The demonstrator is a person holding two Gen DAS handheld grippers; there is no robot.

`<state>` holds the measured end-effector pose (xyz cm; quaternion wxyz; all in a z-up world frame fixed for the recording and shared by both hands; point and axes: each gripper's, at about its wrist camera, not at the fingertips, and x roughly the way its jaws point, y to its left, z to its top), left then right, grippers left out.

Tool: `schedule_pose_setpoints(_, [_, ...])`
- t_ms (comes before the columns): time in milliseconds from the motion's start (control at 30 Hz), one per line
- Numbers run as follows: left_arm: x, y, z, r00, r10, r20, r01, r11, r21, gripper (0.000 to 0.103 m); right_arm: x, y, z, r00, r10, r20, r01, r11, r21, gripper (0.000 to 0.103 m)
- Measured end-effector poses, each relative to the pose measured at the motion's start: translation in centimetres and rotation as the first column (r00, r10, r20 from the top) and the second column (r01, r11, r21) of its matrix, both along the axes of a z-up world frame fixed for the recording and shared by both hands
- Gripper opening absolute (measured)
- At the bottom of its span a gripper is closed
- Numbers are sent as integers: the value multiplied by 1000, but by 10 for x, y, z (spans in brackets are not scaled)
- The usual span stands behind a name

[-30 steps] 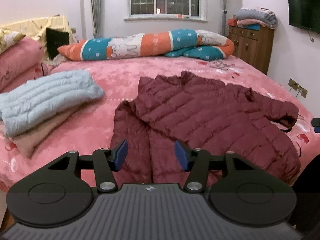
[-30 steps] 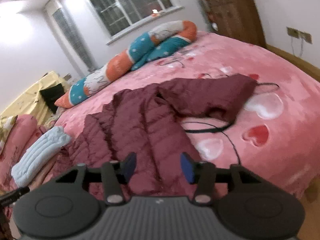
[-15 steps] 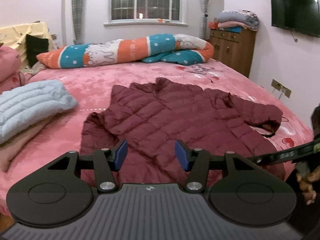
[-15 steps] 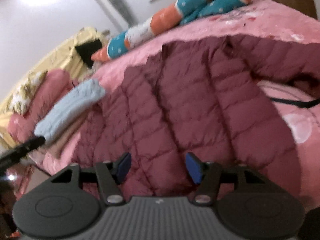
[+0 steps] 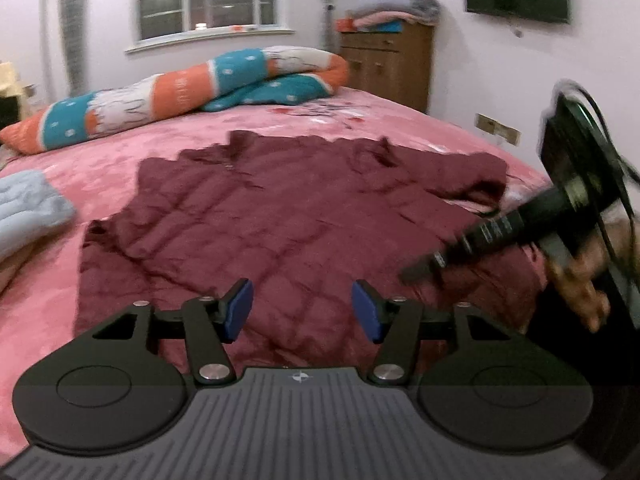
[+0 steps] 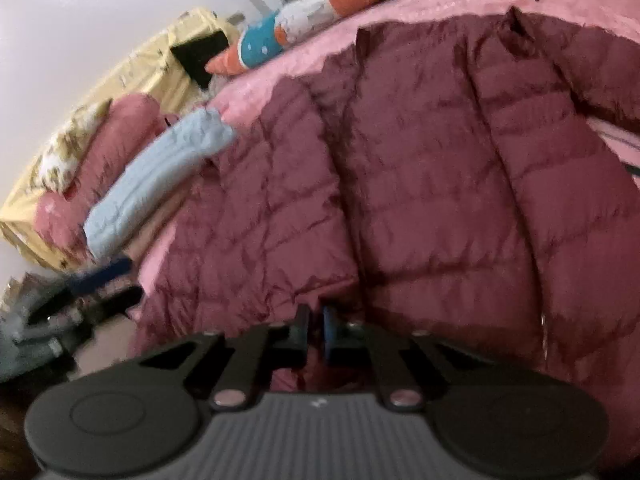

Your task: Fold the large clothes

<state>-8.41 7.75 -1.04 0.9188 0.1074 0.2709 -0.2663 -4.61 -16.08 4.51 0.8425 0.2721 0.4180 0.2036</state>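
The maroon quilted jacket point(image 5: 288, 208) is lying spread across the middle of the pink bedcover point(image 5: 168, 148), filling the centre of the left wrist view, its collar toward the top of the frame and its hem toward the bottom; one sleeve is trailing off toward the right edge. I am reading this as the opening step of the fold: taking hold of the near hem before anything is turned over. My right gripper point(image 6: 316, 330) is sitting low in the bottom centre of its view with the jaws having just come together; the blue pads are almost meeting at the jacket's near edge, and I am judging a thin pinch of hem fabric to be between them, though the blur is keeping me from being sure. My left gripper point(image 5: 302, 310) is hovering over the hem at lower centre, jaws apart and just widened a little, nothing between the pads. The right tool is also showing at the right of the left view as a dark blurred bar with my hand point(image 5: 580, 276) behind it. Next, I am thinking, the left needs to drop onto the hem beside the right's hold and close on a single layer, so both can lift evenly. Outward: a folded pale blue garment point(image 5: 28, 208) is at the left edge, a striped bolster point(image 5: 180, 88) across the upper centre, a wooden dresser point(image 5: 388, 64) at upper right.
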Motion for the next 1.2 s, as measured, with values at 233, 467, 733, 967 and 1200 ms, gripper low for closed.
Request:
schedule_pose_setpoints(233, [-11, -28, -9, 991, -107, 75, 101, 992, 81, 74, 19, -18, 20, 996, -92, 9, 88, 967, 241, 1])
schedule_pose_setpoints(467, [-21, -41, -20, 978, -144, 149, 122, 981, 150, 77, 38, -9, 38, 995, -103, 18, 92, 947, 308, 0])
schedule_pose_setpoints(733, [-16, -44, -32, 968, -142, 209, 93, 970, 227, 78, 53, -17, 43, 987, -161, -5, 151, 912, 381, 0])
schedule_pose_setpoints(967, [4, -55, -38, 945, -153, 288, 75, 961, 265, 75, 57, -15, 41, 988, -156, -17, 150, 907, 393, 0])
schedule_pose_setpoints(1200, [30, -50, -25, 961, -66, 270, 18, 984, 176, 16, 56, -17, 43, 983, -178, 32, 159, 937, 311, 2])
